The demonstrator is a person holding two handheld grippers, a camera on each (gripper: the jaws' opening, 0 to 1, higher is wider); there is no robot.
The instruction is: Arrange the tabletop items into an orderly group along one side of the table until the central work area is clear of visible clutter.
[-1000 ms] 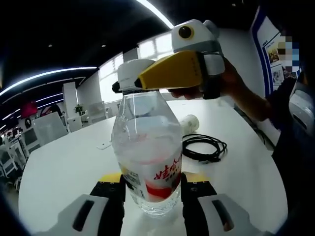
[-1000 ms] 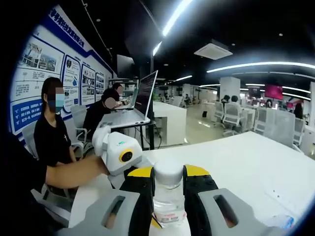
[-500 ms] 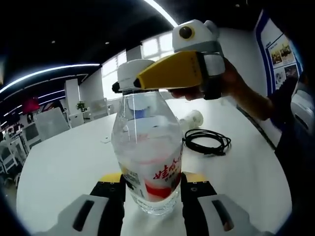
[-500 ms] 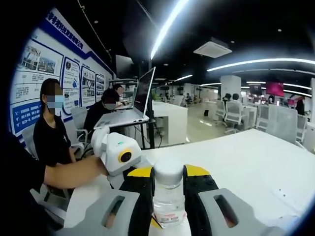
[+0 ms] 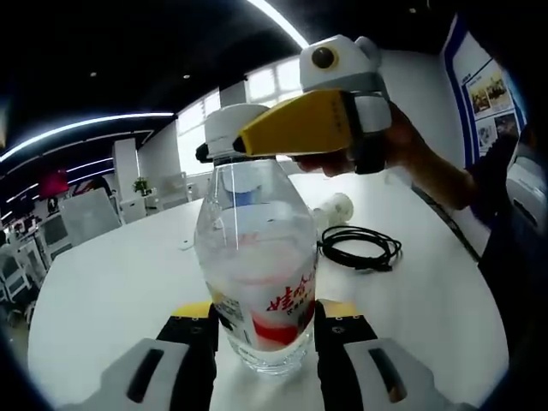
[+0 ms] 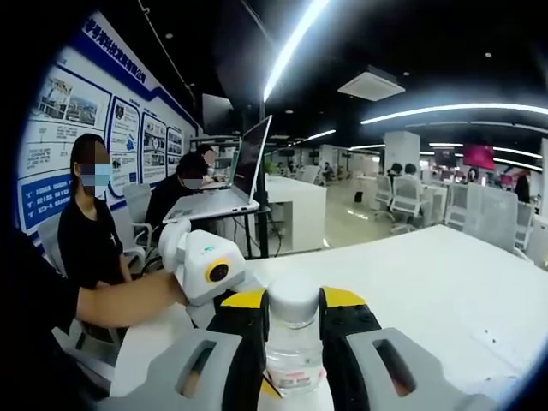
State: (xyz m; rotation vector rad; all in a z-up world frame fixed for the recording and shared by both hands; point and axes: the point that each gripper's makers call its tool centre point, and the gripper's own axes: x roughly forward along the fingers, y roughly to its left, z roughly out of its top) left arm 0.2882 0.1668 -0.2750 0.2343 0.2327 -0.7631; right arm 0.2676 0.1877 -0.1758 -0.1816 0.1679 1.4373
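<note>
The left claw (image 5: 264, 338) has two light grey plastic arms with long dark slots, black inner faces and yellow tips. The right claw (image 6: 294, 342) looks the same: grey arms with slots, black insides, yellow tips. Seen from the side in the left gripper view, its body is white and rounded with a big yellow wedge, and a bare hand (image 5: 402, 150) is around it

White round table (image 5: 111, 291) w/ clear water bottle (image 5: 257, 274) standing on it; coiled black cable (image 5: 360, 253) & white roll-like obj (image 5: 334, 208) lie further back.
</note>
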